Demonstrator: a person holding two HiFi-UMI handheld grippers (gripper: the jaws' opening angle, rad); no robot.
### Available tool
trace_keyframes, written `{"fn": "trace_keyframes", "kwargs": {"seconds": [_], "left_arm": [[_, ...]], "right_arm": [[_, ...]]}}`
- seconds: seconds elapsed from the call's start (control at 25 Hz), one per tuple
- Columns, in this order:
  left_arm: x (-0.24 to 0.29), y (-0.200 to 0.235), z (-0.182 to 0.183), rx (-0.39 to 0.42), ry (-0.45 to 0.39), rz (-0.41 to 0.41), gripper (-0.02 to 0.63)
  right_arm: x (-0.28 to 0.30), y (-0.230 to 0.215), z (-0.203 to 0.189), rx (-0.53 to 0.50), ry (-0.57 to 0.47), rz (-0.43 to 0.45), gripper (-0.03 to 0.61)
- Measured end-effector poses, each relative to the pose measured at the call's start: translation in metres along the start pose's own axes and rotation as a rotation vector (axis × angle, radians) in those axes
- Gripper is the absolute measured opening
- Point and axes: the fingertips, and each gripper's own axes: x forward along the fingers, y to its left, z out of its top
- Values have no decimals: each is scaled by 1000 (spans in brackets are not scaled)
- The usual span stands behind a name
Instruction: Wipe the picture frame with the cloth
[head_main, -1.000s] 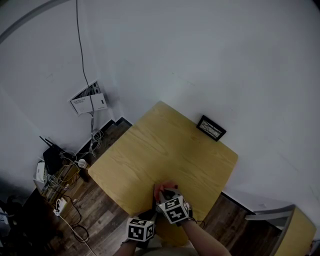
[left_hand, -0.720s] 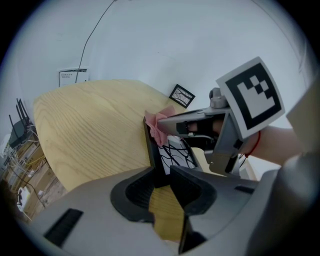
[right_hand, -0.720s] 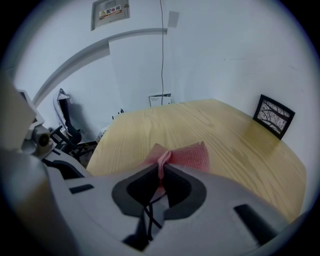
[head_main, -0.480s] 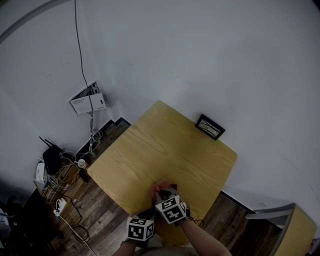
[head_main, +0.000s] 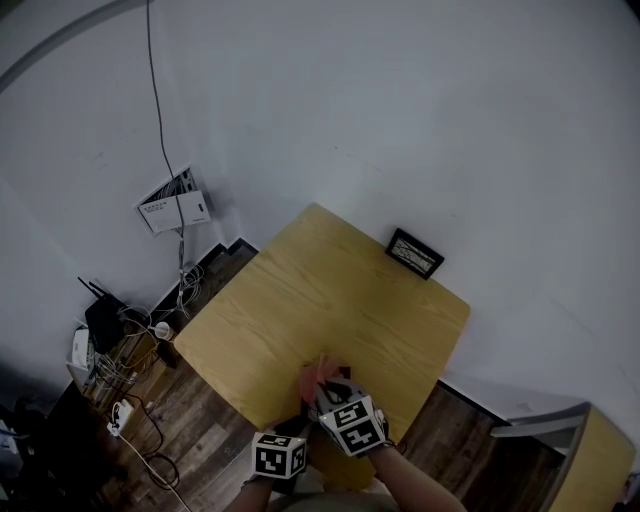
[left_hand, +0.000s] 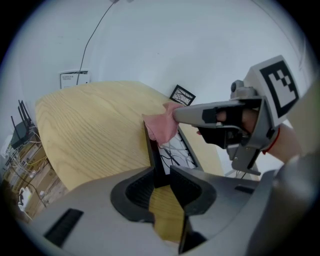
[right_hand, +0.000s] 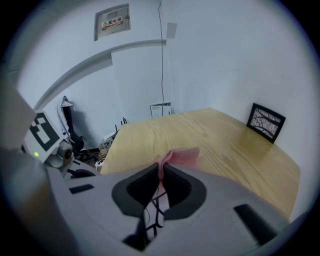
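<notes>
White wall (head_main: 400, 100) fills most of the head view. One light wood table (head_main: 300, 300) sits pushed against it. You have two grippers, close together at the table's near edge. Each carries one marker cube (head_main: 280, 457) with black-and-white squares and no lettering. Your left gripper (left_hand: 161, 172) is clamped on the near edge of a black picture frame (left_hand: 172, 150). The frame runs away from those jaws, with its branch-pattern print facing up toward your right gripper. Your right gripper (right_hand: 161, 176) is pinched tight on the cloth (left_hand: 161, 127), and a pink fold sticks out past its jaws. That cloth lies against the far top corner of the frame you hold. Frame count is two. The second frame (head_main: 415, 254) has a similar branch print and stands upright at the table's far edge by the wall, well apart from both grippers. Cloth count is one. Left of the table you have one wall box (head_main: 175, 205) with a thin cable running up the wall from it. Its white label is too small to read. The right gripper view shows a separate wall plate (right_hand: 112, 22) higher up with a line of red characters, too blurred to read. That makes two labelled items on the wall. One black box with antennas (head_main: 100, 310) sits on the floor side among tangled cables.
</notes>
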Motion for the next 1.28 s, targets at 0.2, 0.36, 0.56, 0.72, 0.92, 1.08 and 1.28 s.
{"fn": "trace_keyframes", "kwargs": {"seconds": [0.2,0.36,0.56,0.72,0.92,1.08,1.28], "left_arm": [[-1,0,-2,-3,-4,1,91],[-1,0,-1,-5,-7,2,91],[0,1,-1,-7,-9,5,91],[0,0,-1,-8,-11,7,91],[0,0,-1,-9,-15,7,91],[1,0,-1,-10,-19,6,91],[1,0,-1,-12,-21,0,91]], "right_arm": [[-30,-11,10,-8,-56,-55,12],[-55,-19,15,-13,-82,-90,12],[-72,-28,3,-21,-61,-131,12],[-68,-33,-24,-6,-1,-144,12],[-52,-31,-53,4,73,-129,12],[-39,-28,-69,8,124,-116,12],[-24,-19,-72,0,146,-84,12]]}}
